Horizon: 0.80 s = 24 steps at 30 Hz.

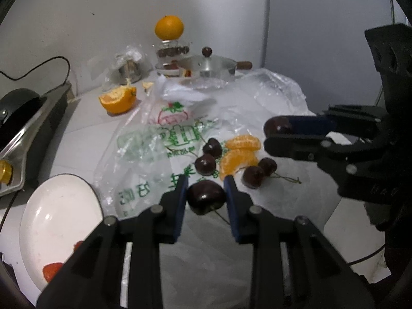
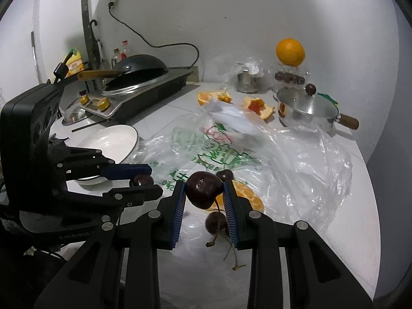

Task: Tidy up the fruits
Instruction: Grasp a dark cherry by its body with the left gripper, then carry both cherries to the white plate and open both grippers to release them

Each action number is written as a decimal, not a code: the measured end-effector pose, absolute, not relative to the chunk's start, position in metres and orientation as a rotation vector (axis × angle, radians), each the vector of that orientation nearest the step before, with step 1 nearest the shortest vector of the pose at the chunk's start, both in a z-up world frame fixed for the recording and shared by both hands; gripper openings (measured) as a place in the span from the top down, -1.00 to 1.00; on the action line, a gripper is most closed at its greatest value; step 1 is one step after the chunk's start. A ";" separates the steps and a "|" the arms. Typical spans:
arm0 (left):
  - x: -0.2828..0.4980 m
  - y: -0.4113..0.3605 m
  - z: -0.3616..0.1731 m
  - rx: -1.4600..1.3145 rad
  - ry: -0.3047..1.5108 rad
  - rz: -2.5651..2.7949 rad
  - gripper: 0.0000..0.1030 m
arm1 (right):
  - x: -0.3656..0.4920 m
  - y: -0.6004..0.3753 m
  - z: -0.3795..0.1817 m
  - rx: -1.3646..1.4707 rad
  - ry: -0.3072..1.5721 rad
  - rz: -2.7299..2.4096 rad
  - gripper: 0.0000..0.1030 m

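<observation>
Both wrist views look closely down, sharing the plastic bag (image 1: pixel 164 139).

The white counter (image 2: pixel 355 180) is carrying a crumpled printed plastic bag (image 2: pixel 219 154), a white plate (image 2: pixel 113 141), a lidded steel pot (image 2: pixel 306 108), orange peel (image 2: pixel 260 106) and a black stove (image 2: pixel 144 87)

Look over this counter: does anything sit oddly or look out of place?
Yes. A whole orange is balanced on top of a glass jar by the back wall, which looks precarious. Orange peel lies loose on the counter beside the pot.
</observation>
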<state>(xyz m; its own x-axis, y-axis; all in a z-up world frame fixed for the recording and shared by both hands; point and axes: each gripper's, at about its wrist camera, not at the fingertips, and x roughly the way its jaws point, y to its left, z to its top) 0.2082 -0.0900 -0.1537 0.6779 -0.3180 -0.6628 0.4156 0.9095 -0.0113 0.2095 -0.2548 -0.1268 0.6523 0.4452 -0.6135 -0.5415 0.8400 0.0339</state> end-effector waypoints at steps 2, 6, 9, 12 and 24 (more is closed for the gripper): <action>0.204 -0.085 -0.150 0.139 0.704 -0.410 0.43 | 0.207 -0.250 -0.124 -0.166 0.647 0.566 0.39; 0.196 -0.072 -0.143 0.123 0.682 -0.396 0.43 | 0.202 -0.237 -0.119 -0.183 0.637 0.578 0.39; 0.194 -0.063 -0.140 0.109 0.671 -0.385 0.43 | 0.199 -0.227 -0.116 -0.199 0.632 0.588 0.39; 0.190 -0.055 -0.138 0.096 0.658 -0.380 0.43 | 0.197 -0.217 -0.115 -0.214 0.630 0.597 0.39; 0.174 -0.006 -0.132 0.056 0.618 -0.311 0.43 | 0.193 -0.171 -0.113 -0.266 0.635 0.643 0.39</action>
